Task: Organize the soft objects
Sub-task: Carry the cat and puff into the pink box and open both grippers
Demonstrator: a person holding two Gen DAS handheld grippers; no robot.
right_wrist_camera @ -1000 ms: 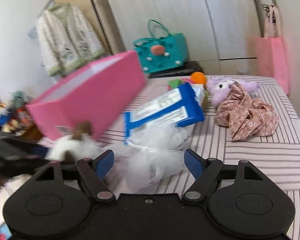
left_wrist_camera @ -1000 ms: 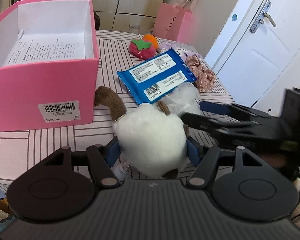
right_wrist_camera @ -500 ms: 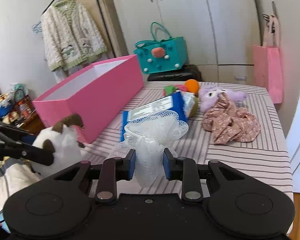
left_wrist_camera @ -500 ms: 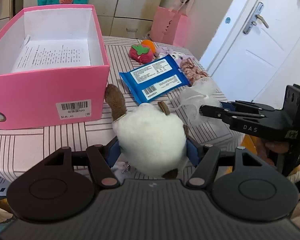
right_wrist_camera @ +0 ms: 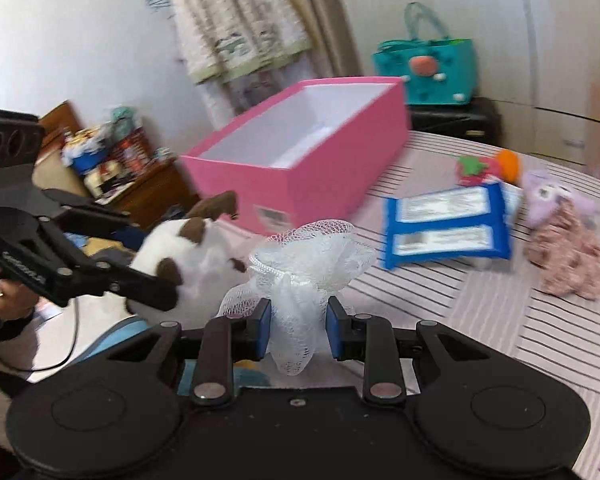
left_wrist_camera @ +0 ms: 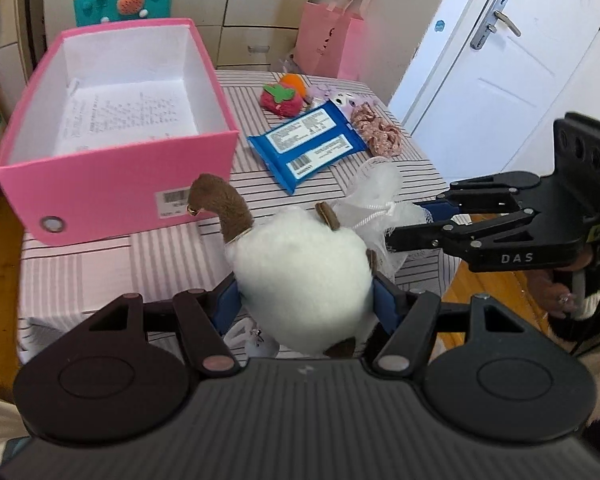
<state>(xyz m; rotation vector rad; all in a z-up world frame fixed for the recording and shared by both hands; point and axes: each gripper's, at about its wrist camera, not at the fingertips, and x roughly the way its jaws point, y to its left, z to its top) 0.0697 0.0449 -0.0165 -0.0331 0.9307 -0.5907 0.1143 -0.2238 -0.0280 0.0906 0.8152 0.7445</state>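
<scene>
My left gripper [left_wrist_camera: 305, 305] is shut on a white plush cat [left_wrist_camera: 300, 268] with a brown tail and holds it above the table's near edge. My right gripper [right_wrist_camera: 296, 330] is shut on a white mesh bath pouf [right_wrist_camera: 306, 270]; it also shows in the left wrist view [left_wrist_camera: 376, 204], just right of the cat. The open pink box [left_wrist_camera: 112, 168] stands at the left with a printed sheet inside; it also shows in the right wrist view [right_wrist_camera: 300, 160]. The left gripper and the cat [right_wrist_camera: 176, 256] show at the left of the right wrist view.
On the striped table [left_wrist_camera: 100, 264] lie a blue wipes pack [left_wrist_camera: 306, 146], a red strawberry plush [left_wrist_camera: 281, 98], an orange ball [left_wrist_camera: 294, 80], a purple plush [right_wrist_camera: 548, 196] and a pink floral scrunchie [left_wrist_camera: 378, 134]. A white door [left_wrist_camera: 500, 80] stands at the right.
Both grippers have risen and pulled back from the table. The right gripper closed on the mesh pouf and lifted it off the table, turning left. The cat stays held.
</scene>
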